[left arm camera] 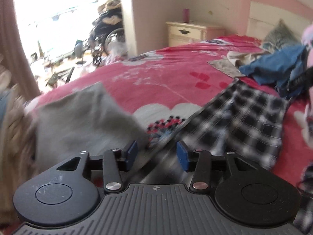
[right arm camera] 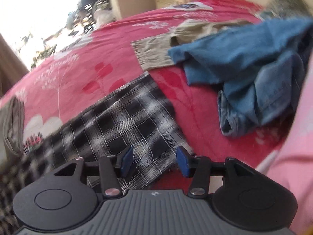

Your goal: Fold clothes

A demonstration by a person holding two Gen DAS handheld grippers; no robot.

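Daylight floods in from the window at upper left — blown out to white; motion blur smears both views, fisheye bending the edges.

Light: you see a very bright window at the left.
Wall: cream wall, pink headboard.
Furniture: your bed has a pink cover; a cream nightstand stands behind it.
Floor: cluttered near a wheelchair.

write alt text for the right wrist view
The open right gripper hovers over a black and white plaid garment lying on a pink floral bedspread. Beyond lie crumpled blue clothes and a beige garment.
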